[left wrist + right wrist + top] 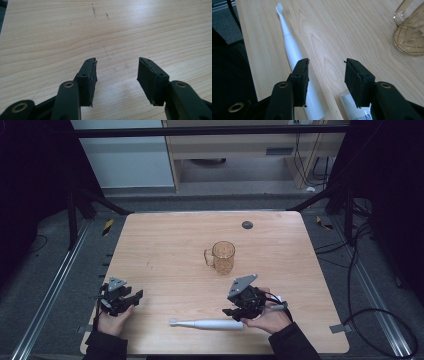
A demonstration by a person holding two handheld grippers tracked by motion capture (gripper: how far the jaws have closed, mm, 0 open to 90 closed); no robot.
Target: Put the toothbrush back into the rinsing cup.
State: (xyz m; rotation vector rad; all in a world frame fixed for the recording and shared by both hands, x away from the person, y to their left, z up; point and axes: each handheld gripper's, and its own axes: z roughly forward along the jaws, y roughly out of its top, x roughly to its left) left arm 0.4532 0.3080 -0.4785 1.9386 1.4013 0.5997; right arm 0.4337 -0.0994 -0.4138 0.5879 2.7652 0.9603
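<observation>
High view: wooden table [165, 245]; white electric toothbrush [207, 323] lay flat near the front edge, just beside the right gripper [235, 311]; amber glass mug [223, 257] stood upright beyond. Left gripper [131, 297] hovered well apart.

Left gripper view: jaws wide, empty, over bare wood.

Right gripper view: jaws wide, nothing held; toothbrush [294, 56] passed under the left jaw, a tube [355, 113] under the right. Risk judged: closing off-centre could roll the smooth handle away, or catch the tube instead.

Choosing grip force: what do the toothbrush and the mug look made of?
Toothbrush: smooth white plastic, apparently, with a soft sheen along its handle. Mug: clear amber-tinted glass or hard plastic; the table shows through it, and its wall has a faceted pattern.
</observation>
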